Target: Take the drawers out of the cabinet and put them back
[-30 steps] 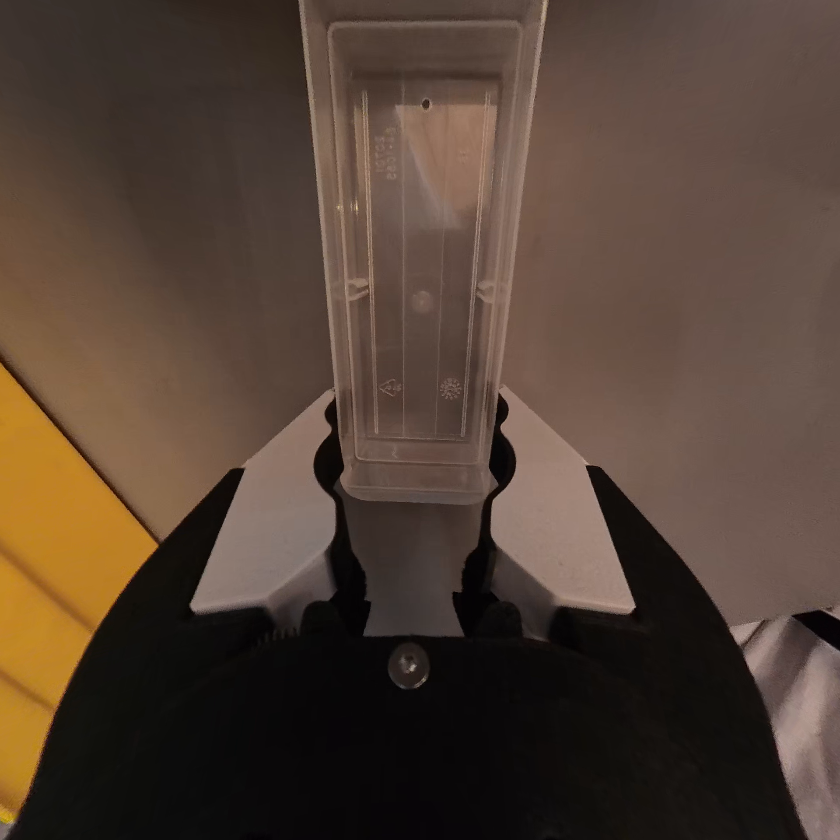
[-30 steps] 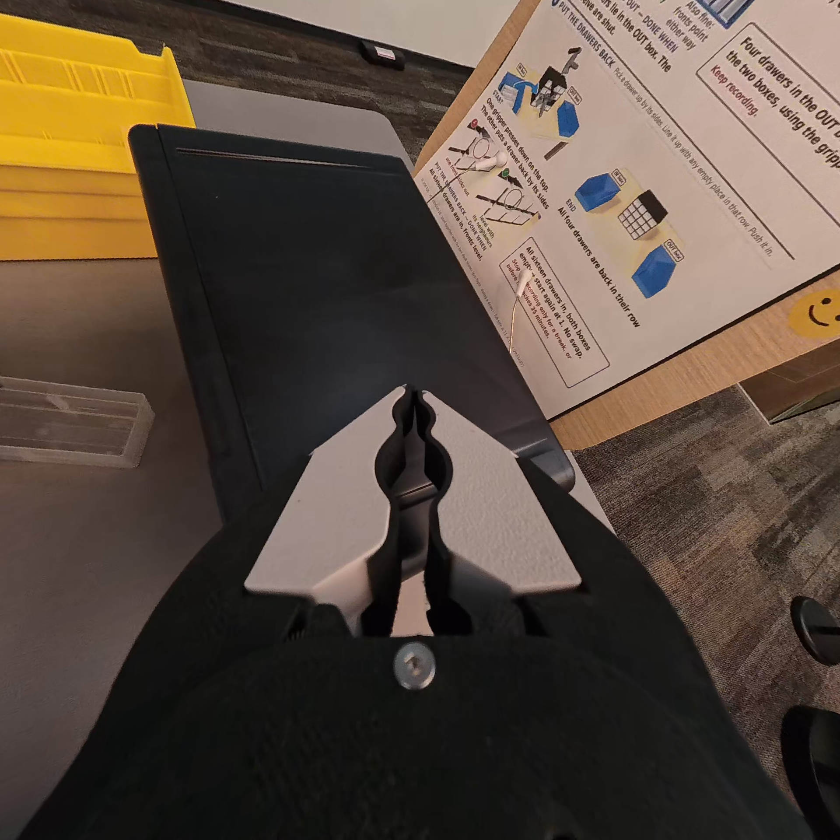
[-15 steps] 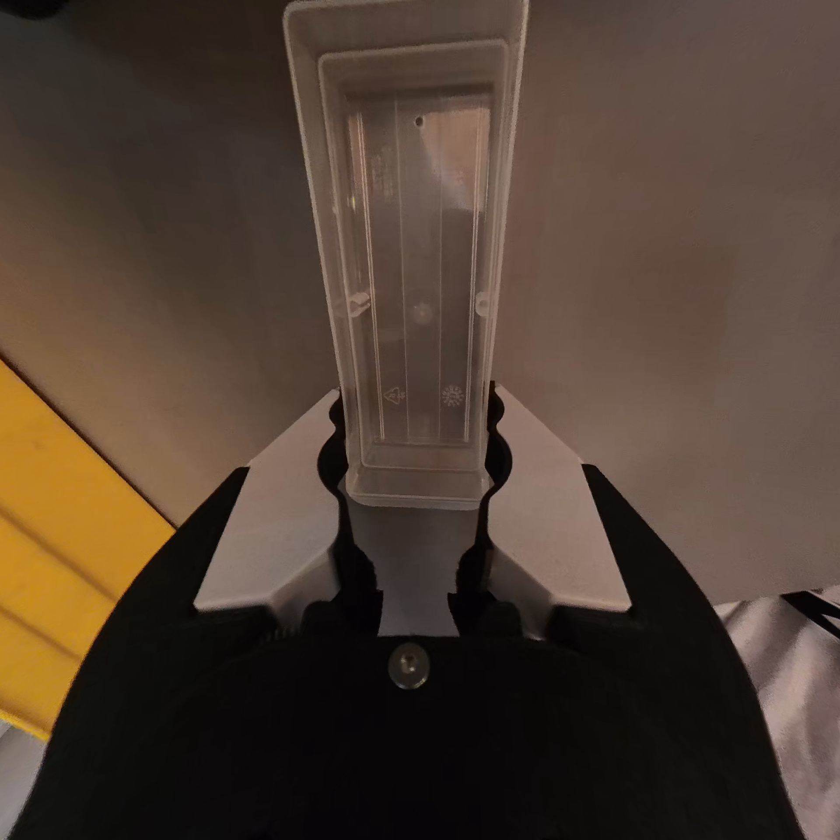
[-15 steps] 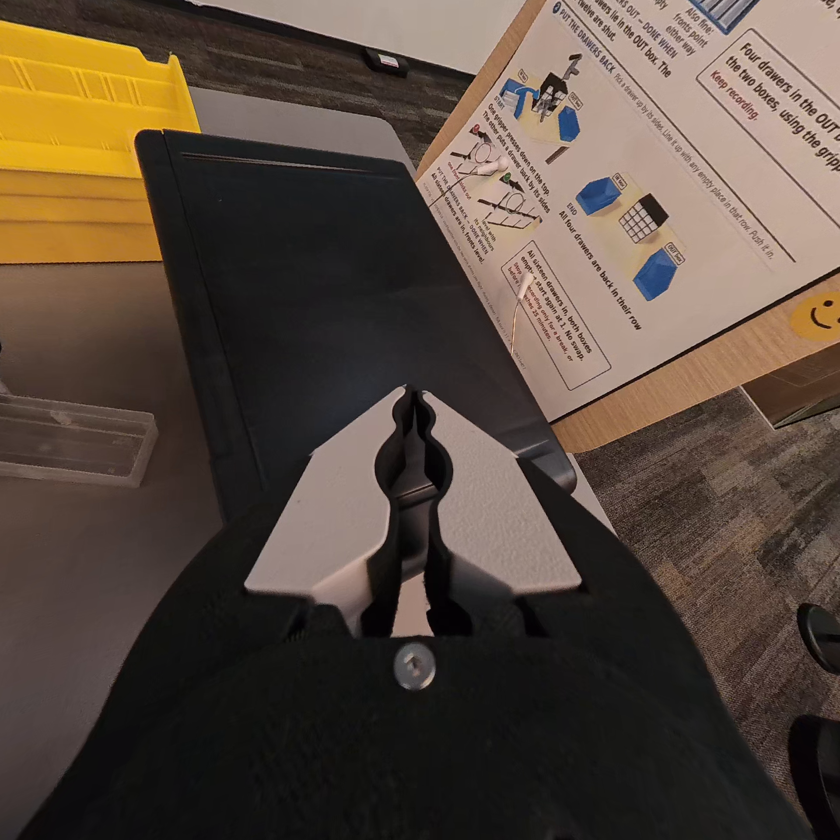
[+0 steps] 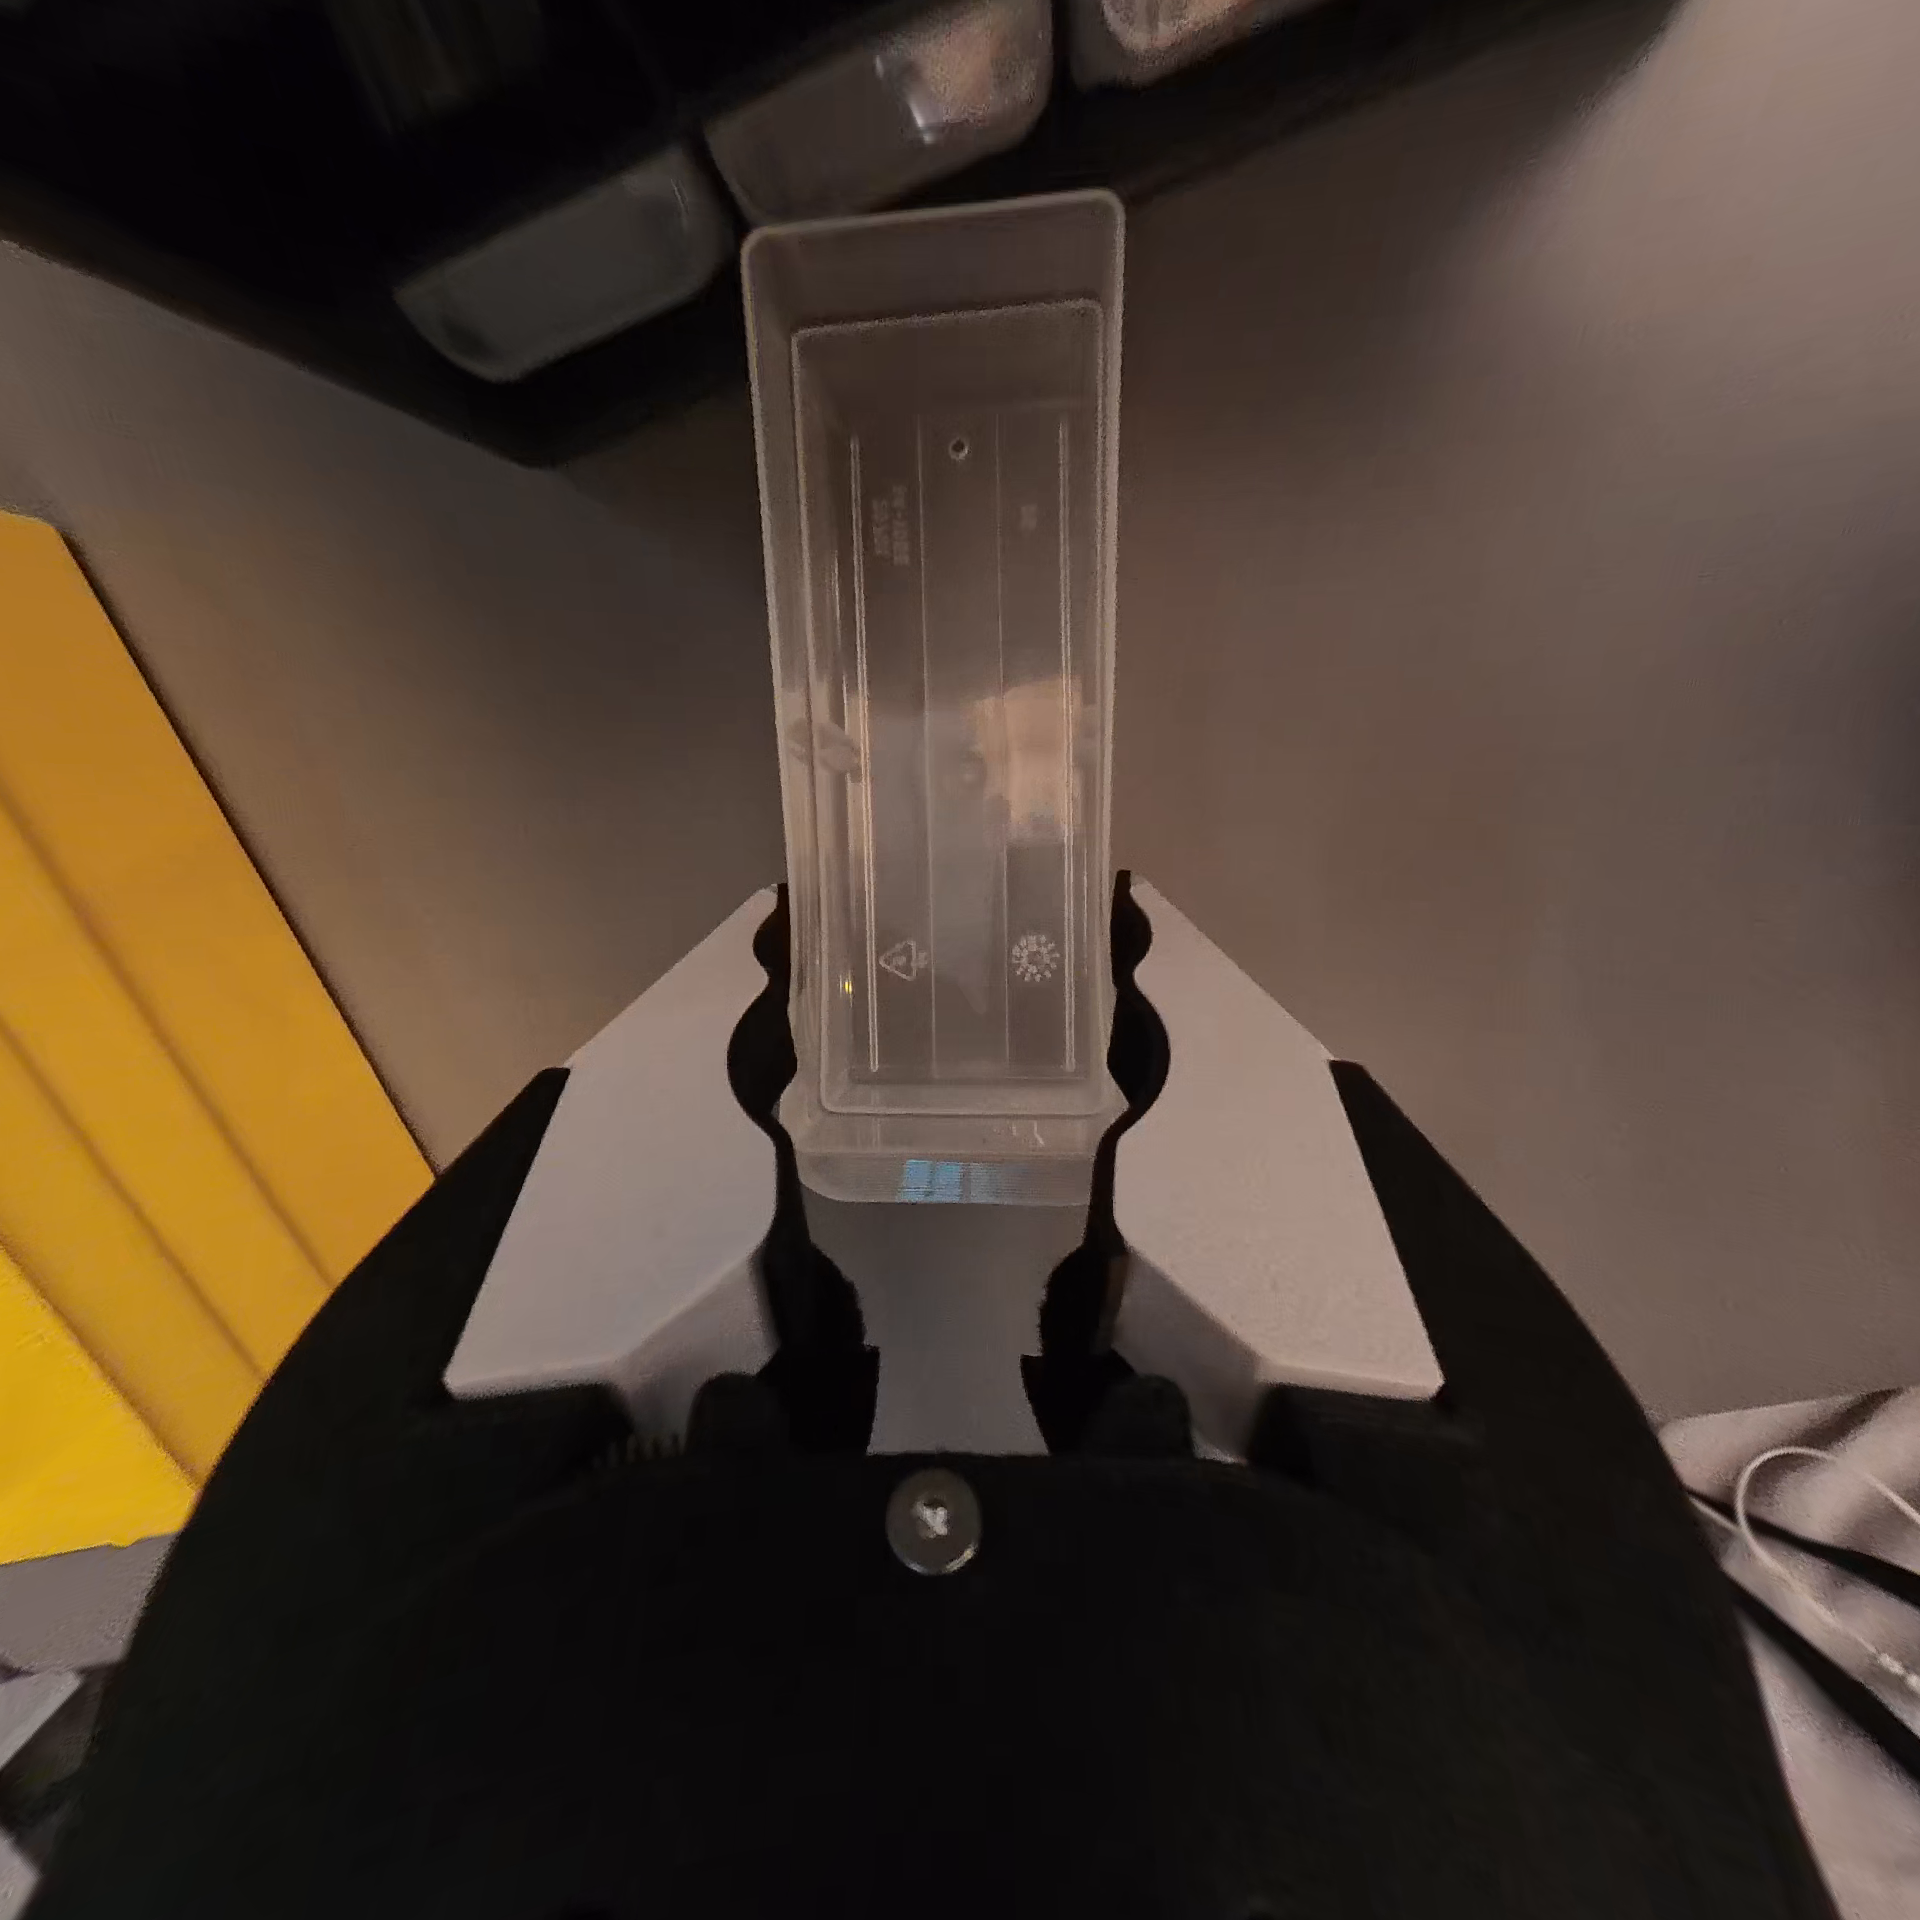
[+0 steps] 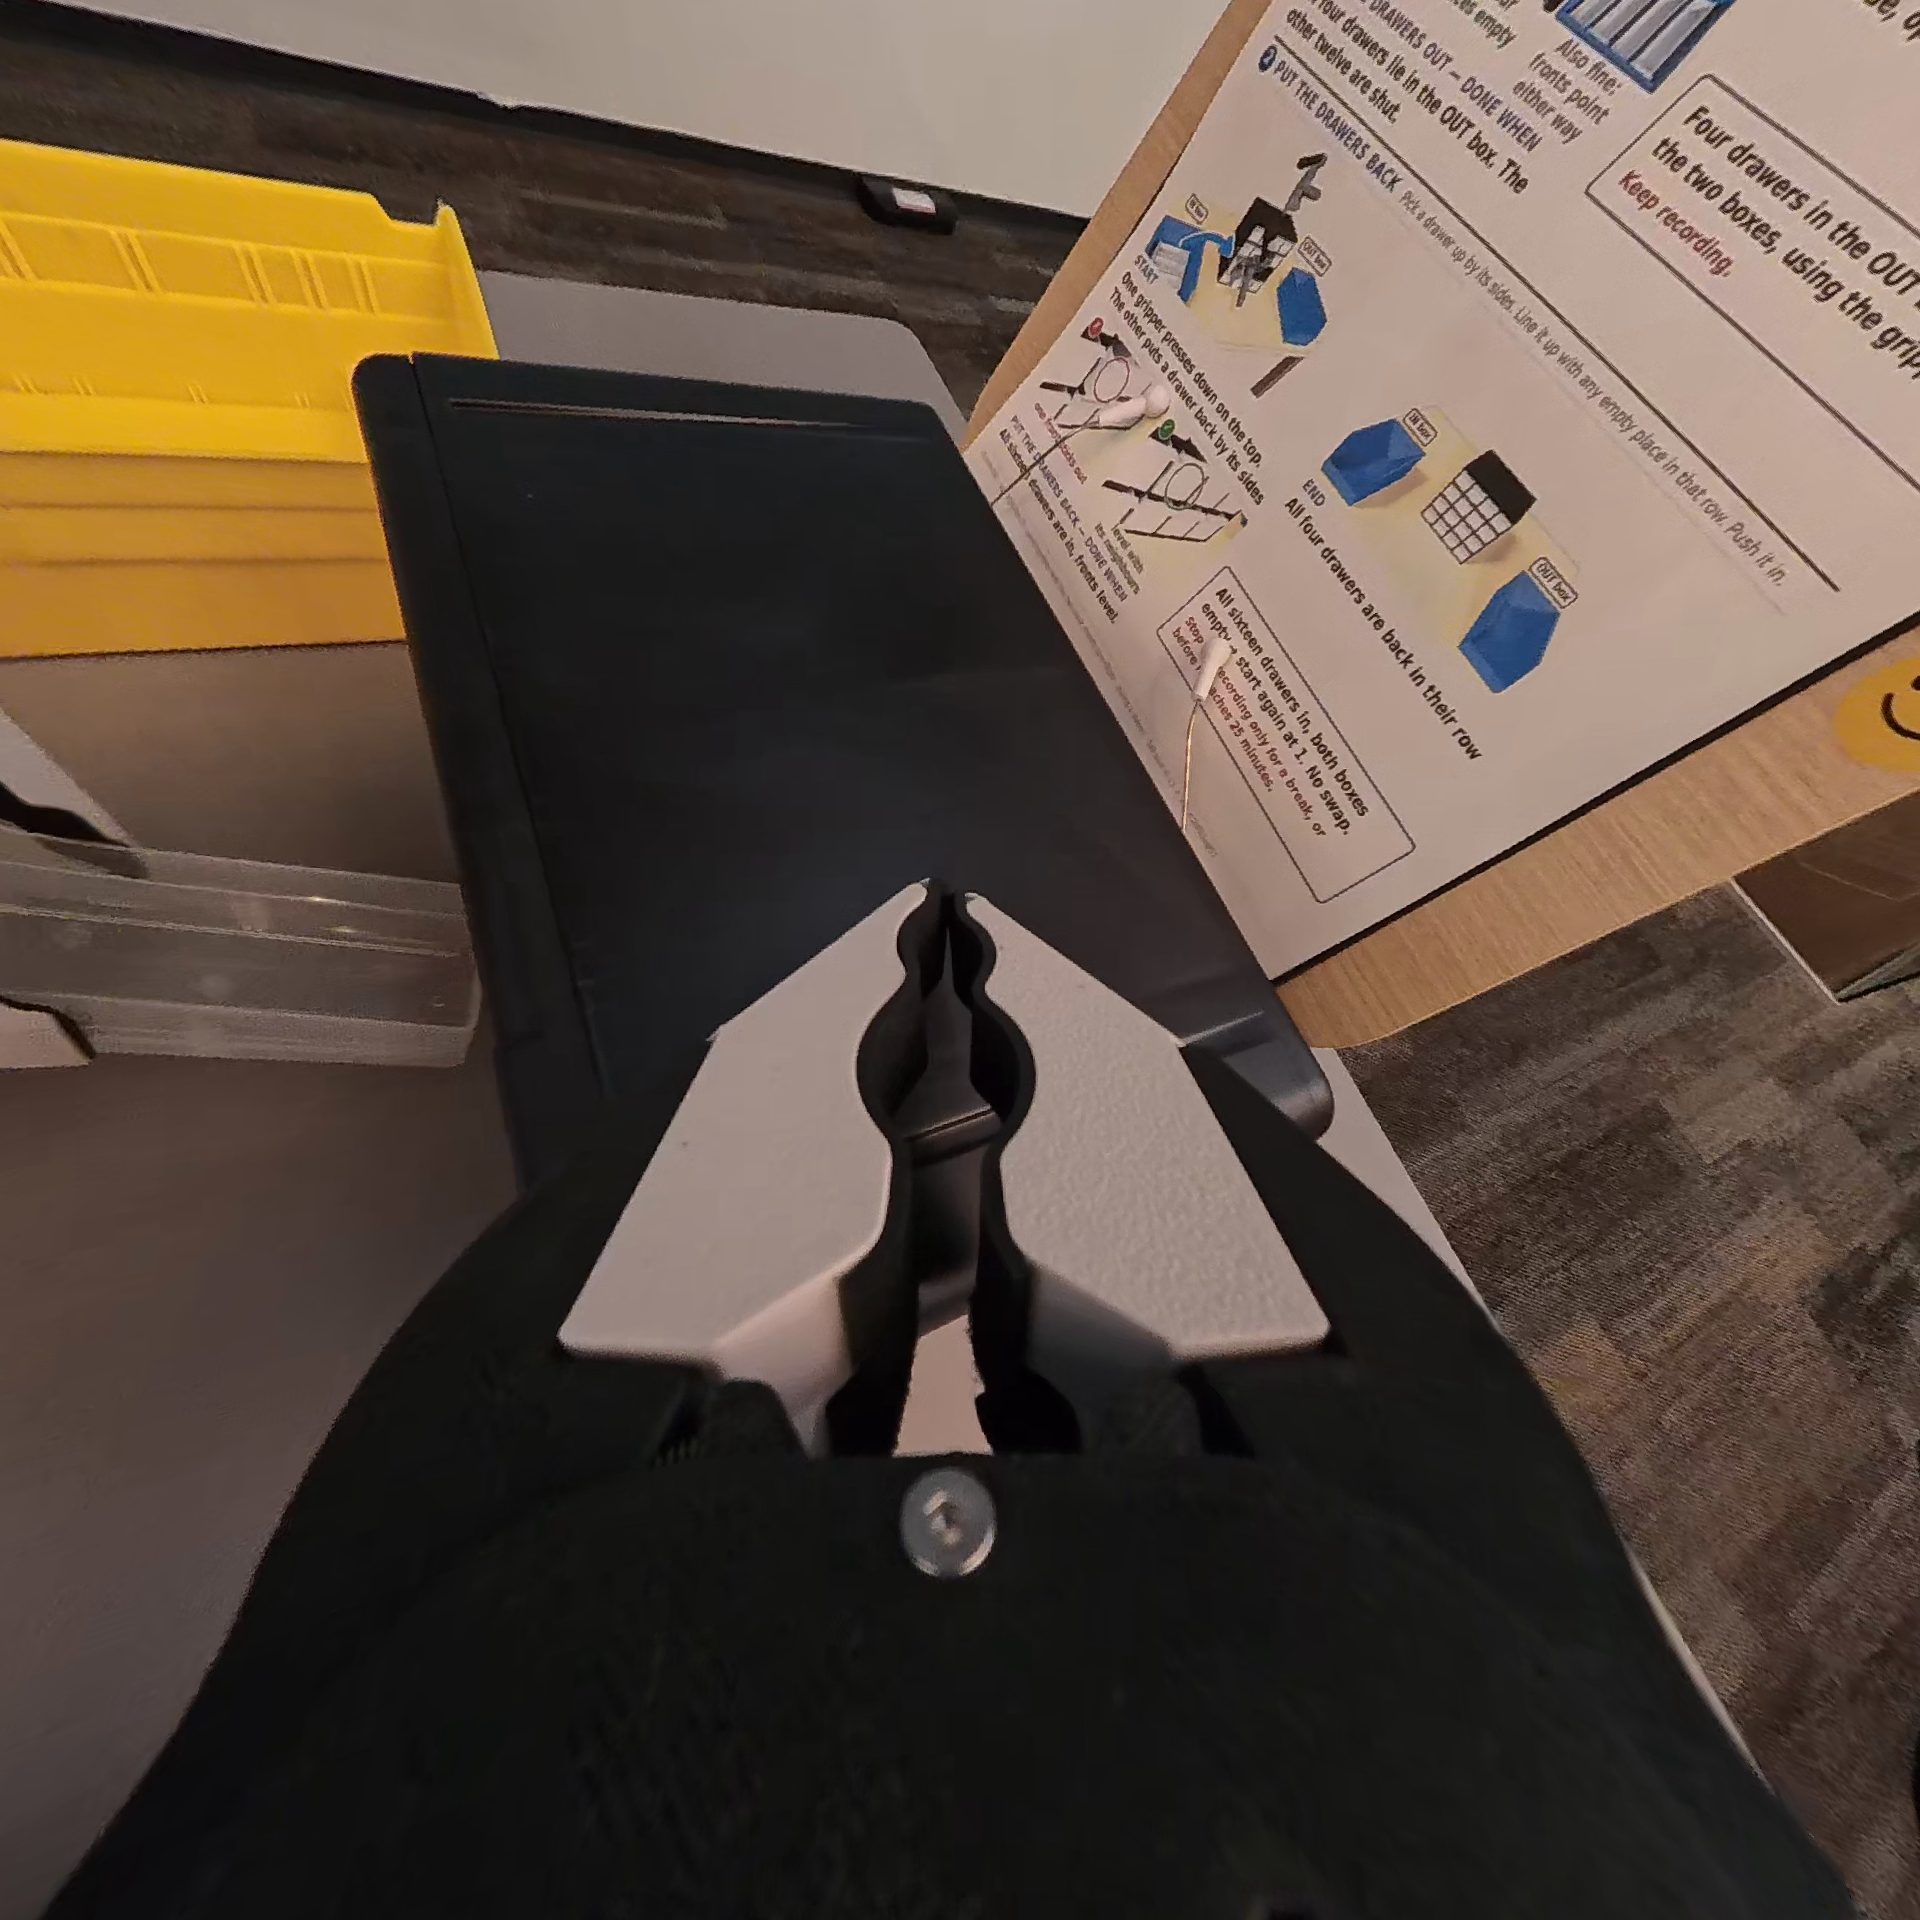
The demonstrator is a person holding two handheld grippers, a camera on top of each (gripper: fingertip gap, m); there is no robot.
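My left gripper (image 5: 945,904) is shut on the sides of a clear plastic drawer (image 5: 935,644), which points forward above the grey table (image 5: 1455,623). Its far end is close to the black cabinet (image 5: 312,229), where other clear drawer fronts (image 5: 883,135) sit in their slots. In the right wrist view the same drawer (image 6: 260,966) comes in from the left beside the cabinet. My right gripper (image 6: 940,894) is shut and empty, its tips resting on or just above the cabinet's flat black top (image 6: 779,675).
A yellow bin (image 5: 135,987) stands to the left, also in the right wrist view (image 6: 208,416) behind the cabinet. A printed instruction sheet on a wooden board (image 6: 1507,468) leans at the right. Carpet floor (image 6: 1714,1195) lies past the table edge. Grey cloth and a thin cable (image 5: 1818,1538) lie lower right. There is about 30 centimeters between the tips of the two grippers.
My left gripper has carried the drawer toward the cabinet, whose drawer fronts now show at the top. In the right wrist view the drawer has moved right, nearer the cabinet. My right gripper has stayed put.
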